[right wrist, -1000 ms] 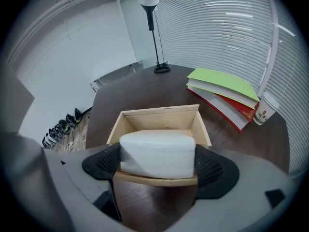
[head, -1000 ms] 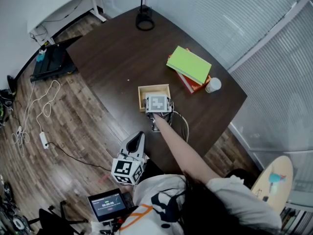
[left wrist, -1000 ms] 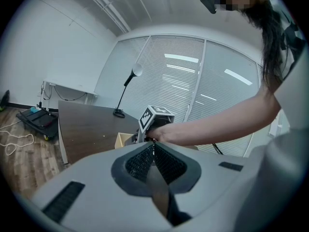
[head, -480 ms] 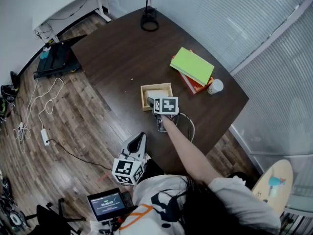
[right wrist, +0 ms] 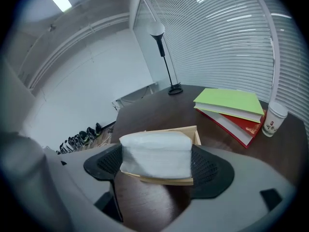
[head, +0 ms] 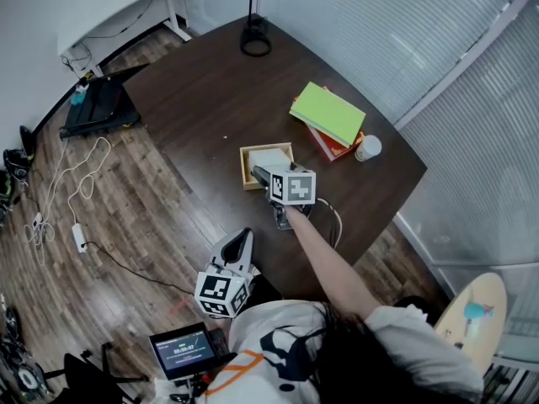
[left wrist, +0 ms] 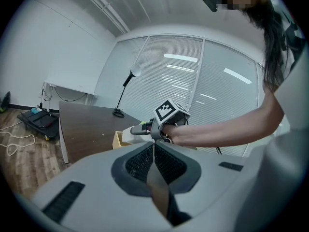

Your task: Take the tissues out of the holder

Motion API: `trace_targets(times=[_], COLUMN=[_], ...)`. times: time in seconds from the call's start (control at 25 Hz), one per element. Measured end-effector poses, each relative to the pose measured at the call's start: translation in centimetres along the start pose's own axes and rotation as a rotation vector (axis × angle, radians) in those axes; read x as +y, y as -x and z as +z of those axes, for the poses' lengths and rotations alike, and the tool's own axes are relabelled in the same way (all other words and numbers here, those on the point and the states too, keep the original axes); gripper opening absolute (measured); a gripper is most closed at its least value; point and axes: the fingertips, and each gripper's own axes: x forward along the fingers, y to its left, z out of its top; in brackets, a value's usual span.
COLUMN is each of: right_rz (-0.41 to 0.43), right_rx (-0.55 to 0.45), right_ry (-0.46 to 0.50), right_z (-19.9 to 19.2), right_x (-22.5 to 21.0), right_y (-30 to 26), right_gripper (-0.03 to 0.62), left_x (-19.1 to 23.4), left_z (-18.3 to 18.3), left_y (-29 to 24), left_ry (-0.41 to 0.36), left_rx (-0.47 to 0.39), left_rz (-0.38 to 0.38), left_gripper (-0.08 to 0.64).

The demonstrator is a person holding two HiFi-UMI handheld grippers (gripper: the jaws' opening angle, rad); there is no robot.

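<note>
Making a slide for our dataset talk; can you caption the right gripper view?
Right gripper clamps a white tissue stack at its wooden holder, books and cup behind.

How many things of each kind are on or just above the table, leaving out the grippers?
Book stack: 1
Cup: 1
Lamp: 1
Wooden holder: 1
Tissue stack: 1
Total: 5

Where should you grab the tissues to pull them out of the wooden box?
Pinch the tissues on two opposite sides, coming from above: the stack sticks up past the walls of the box, which is open only on top.
</note>
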Motion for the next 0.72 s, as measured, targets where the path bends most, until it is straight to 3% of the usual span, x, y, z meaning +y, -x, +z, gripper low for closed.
trace_targets(times=[0.72], right_rz=[0.079], right_rx=[-0.138], right_ry=[-0.039], right_z=[1.6], right_x=[0.4], right_y=[6.1], right_gripper=[0.445], left_x=[-1.1], left_z=[0.9], left_y=[-1.6], left_ry=[-0.072], left_rx=[0.020], left_rz=[-0.028], left_gripper=[0.000])
